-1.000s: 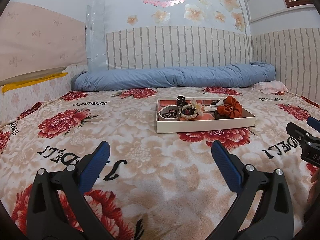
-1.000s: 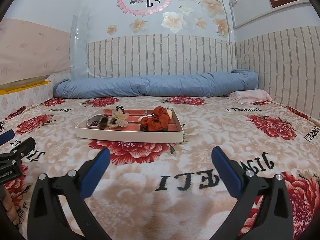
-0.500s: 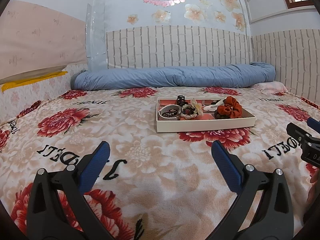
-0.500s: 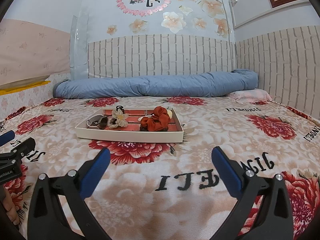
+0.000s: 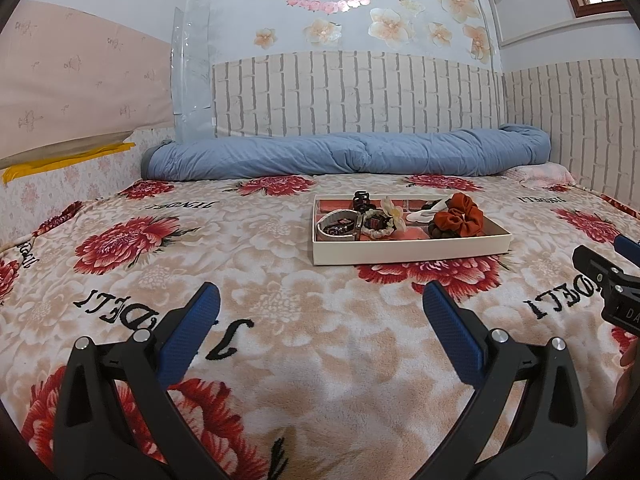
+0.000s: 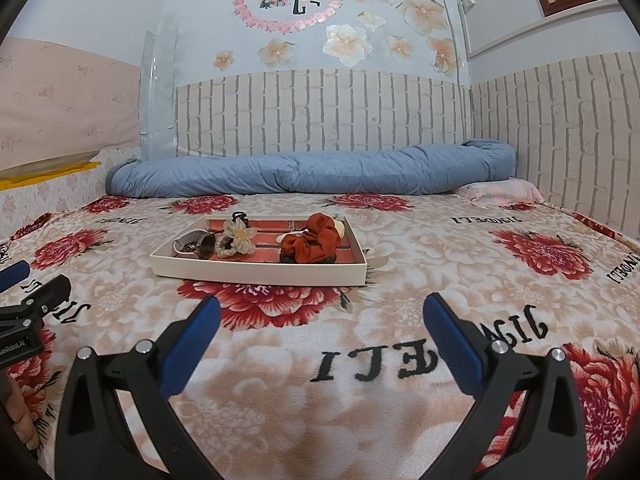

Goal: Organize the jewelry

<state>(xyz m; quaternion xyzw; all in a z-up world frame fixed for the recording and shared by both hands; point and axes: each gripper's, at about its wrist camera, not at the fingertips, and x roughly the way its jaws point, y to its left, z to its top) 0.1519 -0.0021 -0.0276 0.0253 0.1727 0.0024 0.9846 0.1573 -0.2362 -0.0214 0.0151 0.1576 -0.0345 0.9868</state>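
Left wrist view: the left gripper [image 5: 320, 312] and right gripper [image 6: 320, 314] are held spread, empty, above the blanket [image 5: 280, 344]. The tray [image 5: 408, 252] of jewelry is seen well ahead; a low, level approach is advised.

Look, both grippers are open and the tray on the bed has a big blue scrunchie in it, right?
Almost. The scrunchie is rust-orange, not blue; the right wrist view shows it plainly. The rest holds: the left gripper and right gripper are both open, and the tray sits on the bed.
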